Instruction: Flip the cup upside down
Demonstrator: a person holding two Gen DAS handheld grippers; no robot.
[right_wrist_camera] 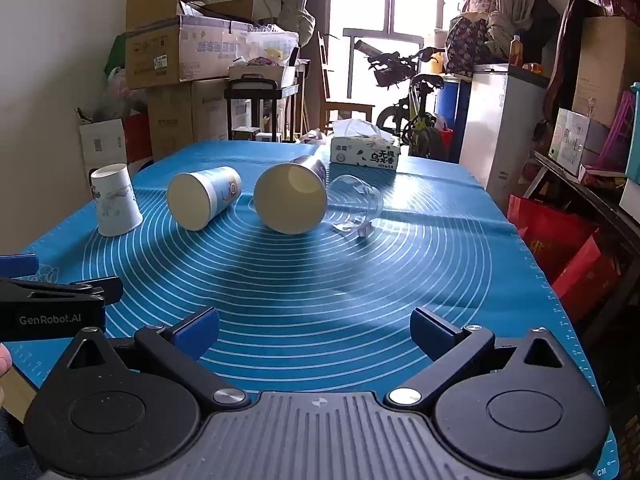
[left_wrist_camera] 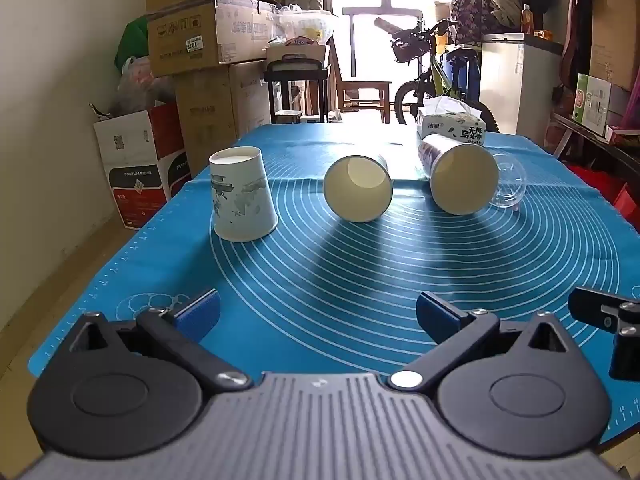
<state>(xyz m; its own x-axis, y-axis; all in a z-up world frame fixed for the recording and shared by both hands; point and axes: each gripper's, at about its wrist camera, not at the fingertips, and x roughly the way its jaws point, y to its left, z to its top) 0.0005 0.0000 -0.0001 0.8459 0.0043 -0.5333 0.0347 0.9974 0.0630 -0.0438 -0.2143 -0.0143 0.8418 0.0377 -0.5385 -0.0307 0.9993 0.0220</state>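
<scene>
Left gripper: jaws spread wide, blue pads well apart, nothing between them and nothing touched; it hangs over the near edge of the blue baking mat.
Right gripper: likewise wide open and empty, over the near part of the mat, just to the right of the left one, whose finger shows at the left edge of its view.
Printed paper cup: already mouth-down on the mat at far left, base up; it looks finished.
Middle paper cup: on its side, open mouth toward the grippers, long axis running near to far and angled a little to the right at its far end. It lies almost straight ahead of the left gripper, well apart from it.
Tall paper cup: on its side to the right of the middle one, mouth also facing near, base pointing far-left. It sits nearly dead ahead of the right gripper.
Clear plastic cup: on its side, touching or just beside the tall cup's right flank; contact cannot be told.
Tissue box: farther back on the counter, behind the tall cup.
Nearer hand, as judged: left for the middle cup, right for the tall and clear ones.
Approach, as judged: jaws must close across a cup's wall, left to right, since each axis points along the reach.
</scene>
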